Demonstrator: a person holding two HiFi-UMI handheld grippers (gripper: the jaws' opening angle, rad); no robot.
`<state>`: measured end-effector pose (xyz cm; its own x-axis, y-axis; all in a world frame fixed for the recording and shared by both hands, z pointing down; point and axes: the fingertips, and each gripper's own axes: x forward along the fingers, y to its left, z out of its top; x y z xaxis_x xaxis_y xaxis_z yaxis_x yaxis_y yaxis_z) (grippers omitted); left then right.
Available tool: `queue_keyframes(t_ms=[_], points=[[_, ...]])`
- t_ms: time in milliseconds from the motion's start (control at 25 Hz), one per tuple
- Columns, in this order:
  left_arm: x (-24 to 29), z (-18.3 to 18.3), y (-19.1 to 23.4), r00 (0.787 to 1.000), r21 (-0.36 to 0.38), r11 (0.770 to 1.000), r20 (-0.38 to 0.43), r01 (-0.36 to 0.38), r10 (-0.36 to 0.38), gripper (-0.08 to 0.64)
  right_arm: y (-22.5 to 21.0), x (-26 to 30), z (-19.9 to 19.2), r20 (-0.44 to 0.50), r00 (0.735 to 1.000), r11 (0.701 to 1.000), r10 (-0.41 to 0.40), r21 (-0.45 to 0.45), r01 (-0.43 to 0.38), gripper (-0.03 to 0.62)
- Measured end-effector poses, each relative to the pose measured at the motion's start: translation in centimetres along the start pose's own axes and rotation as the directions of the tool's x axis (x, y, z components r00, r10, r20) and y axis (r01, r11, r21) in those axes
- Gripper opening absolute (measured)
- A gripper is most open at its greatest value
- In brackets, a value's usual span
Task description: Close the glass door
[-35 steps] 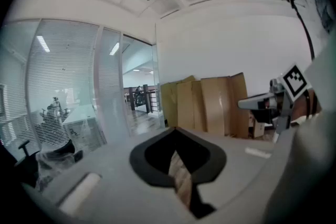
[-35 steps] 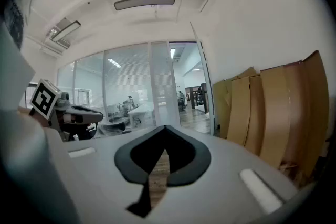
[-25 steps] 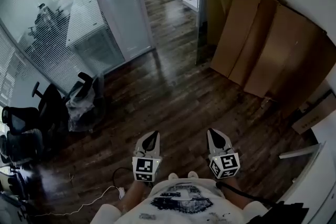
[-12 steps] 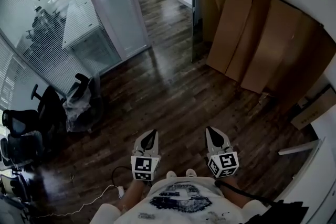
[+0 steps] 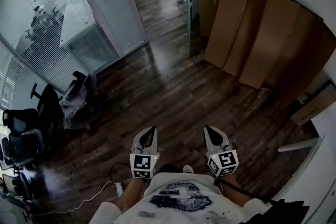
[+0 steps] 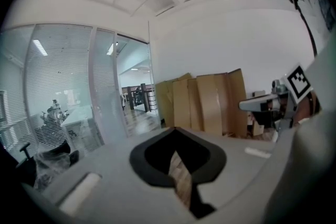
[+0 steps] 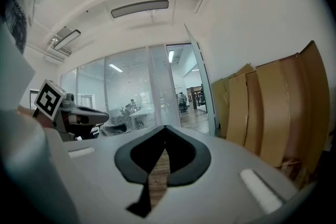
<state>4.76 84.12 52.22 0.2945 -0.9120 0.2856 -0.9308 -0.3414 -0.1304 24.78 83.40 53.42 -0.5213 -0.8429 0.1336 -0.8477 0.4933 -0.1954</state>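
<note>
Door (image 5: 187,13) stands open far ahead, next to the cardboard (image 5: 262,34). It is not closed yet, and it is not touched yet. One door is seen. Two grippers are held low: left gripper (image 5: 151,130) and right gripper (image 5: 210,129), both closed, nothing held.

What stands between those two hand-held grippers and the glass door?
Nothing visible does. Only bare wooden floor lies between the left gripper, the right gripper and the open glass door. The cardboard sheets lean on the wall off to the right, and the office chairs sit far left.
</note>
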Motion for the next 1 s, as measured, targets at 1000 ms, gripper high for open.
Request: queue_keyframes(t_ms=[1000], points=[[9.9, 0.5, 10.2, 1.0, -0.022, 0.999, 0.003, 0.029, -0.029, 0.003, -1.3, 12.8, 2.4, -0.003, 0.999, 0.998, -0.046, -0.037, 0.046, 0.008]])
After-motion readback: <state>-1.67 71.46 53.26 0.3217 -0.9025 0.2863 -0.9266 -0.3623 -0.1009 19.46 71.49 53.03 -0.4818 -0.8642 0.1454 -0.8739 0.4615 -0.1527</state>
